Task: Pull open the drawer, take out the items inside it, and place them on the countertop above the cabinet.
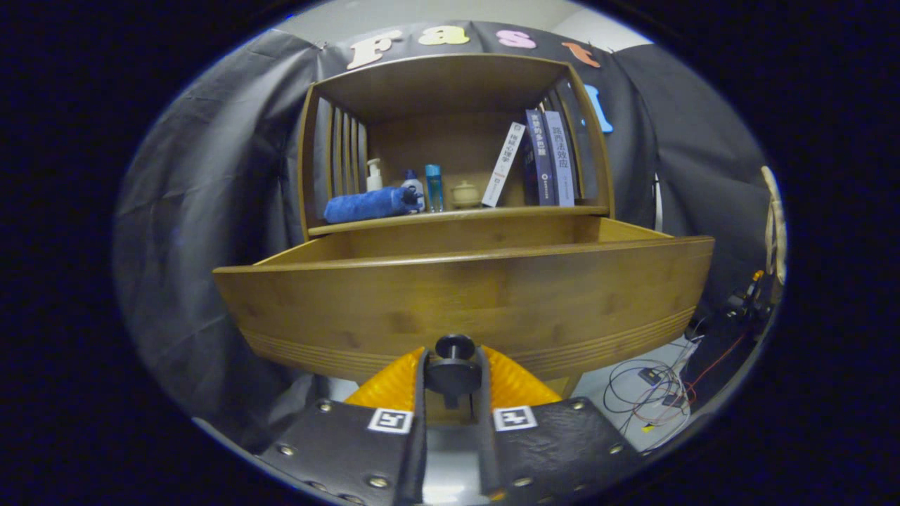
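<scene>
A wooden cabinet stands ahead with its drawer (464, 295) pulled well out toward me. The drawer's wide front panel faces me, and its inside is hidden behind that panel. A dark round knob (453, 369) sits low at the middle of the panel. My gripper (453, 365) is shut on this knob, one finger pressing on each side of it. Above the drawer runs the countertop (457, 214), a wooden shelf board under an open hutch.
On the countertop lie a rolled blue towel (369, 204), a white pump bottle (374, 176), a blue bottle (434, 187), a small tan pot (465, 195) and several upright books (545, 158). Loose cables (650, 393) lie on the floor at the right.
</scene>
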